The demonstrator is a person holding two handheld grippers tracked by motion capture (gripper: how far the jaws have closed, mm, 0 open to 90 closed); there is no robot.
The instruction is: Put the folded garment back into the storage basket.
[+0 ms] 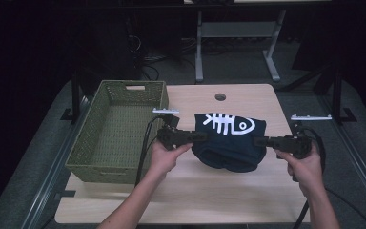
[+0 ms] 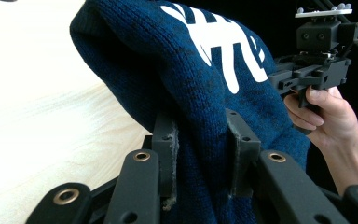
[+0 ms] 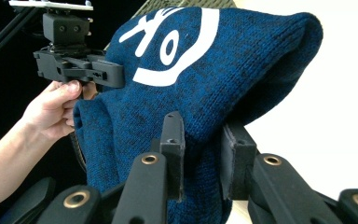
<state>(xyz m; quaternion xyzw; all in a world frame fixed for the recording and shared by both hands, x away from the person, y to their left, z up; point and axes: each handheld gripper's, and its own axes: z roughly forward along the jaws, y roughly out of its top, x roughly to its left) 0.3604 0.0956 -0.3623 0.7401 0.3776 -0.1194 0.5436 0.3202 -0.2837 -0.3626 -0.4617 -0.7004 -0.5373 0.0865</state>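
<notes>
Overhead, in the high view, a dark blue knitted garment point(image 1: 228, 143) with a white fish-skeleton print hangs between the two grippers above the pale wooden table point(image 1: 171, 200), its long axis running left to right across the table; the fish's head points toward the person's right and the fabric sags in the middle toward the person's edge. The left gripper point(image 1: 201, 137) grasps the garment's left edge and the right gripper point(image 1: 259, 141) its right edge, each held in one hand. A green woven basket point(image 1: 91, 143) sits on the table's left side, just beside the left hand point(image 1: 164, 155). Next, in the left gripper view, the two black jaws are clenched on a thick fold of blue knit point(image 2: 200, 93), which rises up and away from them, the white print near the top; beyond it the right hand point(image 2: 324, 114) holds the other gripper against the far edge of the cloth. Finally, in the right gripper view, the jaws pinch a fold of the same knit point(image 3: 200, 93), the fish's round eye and head printed at the upper left, with the left hand point(image 3: 51, 109) and its gripper at the far edge.
</notes>
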